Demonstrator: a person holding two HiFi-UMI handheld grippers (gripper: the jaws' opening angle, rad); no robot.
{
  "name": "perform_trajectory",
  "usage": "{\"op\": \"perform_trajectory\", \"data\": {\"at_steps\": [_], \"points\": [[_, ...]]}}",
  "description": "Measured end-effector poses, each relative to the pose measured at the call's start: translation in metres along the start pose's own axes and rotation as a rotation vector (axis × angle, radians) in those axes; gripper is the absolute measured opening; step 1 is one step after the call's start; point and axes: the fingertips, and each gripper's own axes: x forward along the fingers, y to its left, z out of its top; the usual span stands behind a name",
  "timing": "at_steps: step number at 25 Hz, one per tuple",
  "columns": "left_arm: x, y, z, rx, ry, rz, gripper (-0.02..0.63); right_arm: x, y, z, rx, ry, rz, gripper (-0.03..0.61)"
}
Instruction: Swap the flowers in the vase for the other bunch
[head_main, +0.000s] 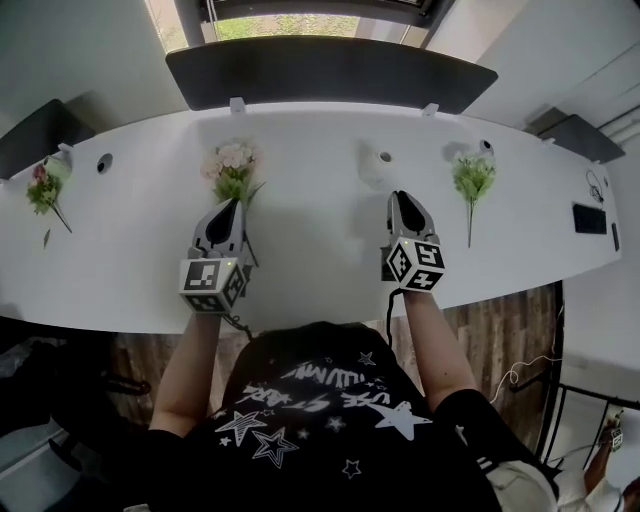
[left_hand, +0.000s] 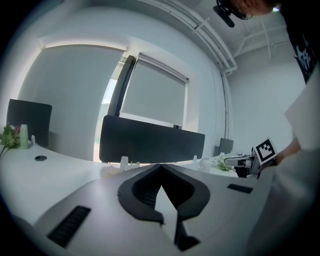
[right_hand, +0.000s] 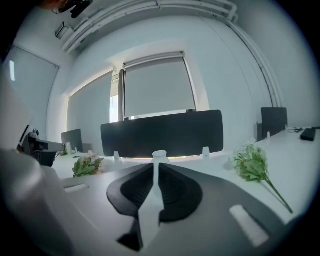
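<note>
One dark screen (head_main: 330, 72) behind vase (head_main: 378, 165)

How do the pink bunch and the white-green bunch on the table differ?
The pink bunch has pale pink blooms; the white-green bunch has small whitish ones. The pink bunch lies just ahead of the left gripper, the white-green bunch off to the right of the right gripper, its long thin stem bare. Both lie on the white table, outside the vase.
</note>
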Motion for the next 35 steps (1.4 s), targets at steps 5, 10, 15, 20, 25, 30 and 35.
{"op": "perform_trajectory", "data": {"at_steps": [5,10,15,20,25,30,35], "points": [[0.009,-0.015,-0.007,0.037,0.077,-0.060,0.006,-0.020,0.000,0.011,-0.004,-0.026,-0.060,0.002],[0.019,-0.036,-0.015,0.069,0.095,-0.152,0.006,-0.040,-0.002,0.006,-0.017,0.002,-0.097,0.002],[0.023,-0.049,-0.006,0.060,0.035,-0.190,0.006,-0.057,-0.012,0.000,-0.017,0.012,-0.141,0.003],[0.026,-0.063,-0.008,0.060,0.041,-0.197,0.006,-0.072,-0.044,0.000,0.000,0.013,-0.193,0.002],[0.036,-0.085,-0.004,0.065,0.028,-0.196,0.006,-0.081,-0.091,-0.001,0.005,0.026,-0.223,0.002],[0.051,-0.125,-0.006,0.088,0.033,-0.188,0.006,-0.084,-0.145,-0.004,-0.022,0.075,-0.239,0.002],[0.068,-0.161,-0.014,0.100,0.057,-0.161,0.006,-0.082,-0.193,-0.014,-0.068,0.161,-0.232,0.002]]}}
